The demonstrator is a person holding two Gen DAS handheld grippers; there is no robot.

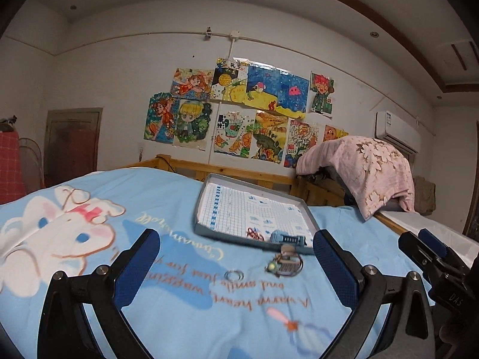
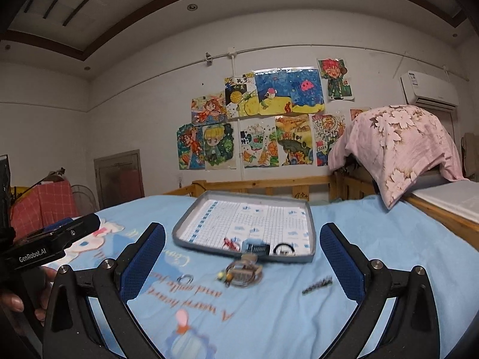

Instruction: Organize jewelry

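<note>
mostly blurred, shallow grey tray (image 2: 179, 233), perhaps metal

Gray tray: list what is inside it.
The gray tray is lined with gridded paper. Along its near edge lie a red trinket, a blue-gray clip and a black ring. The near rim hides their undersides.

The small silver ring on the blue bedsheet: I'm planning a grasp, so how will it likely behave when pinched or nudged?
The small silver ring looks thin and lies flat on the soft blue bedsheet, so fingertips may press it into the fabric. It's probably stiff, light and smooth, so it could slip. Nudged, it should slide, not roll.
</note>
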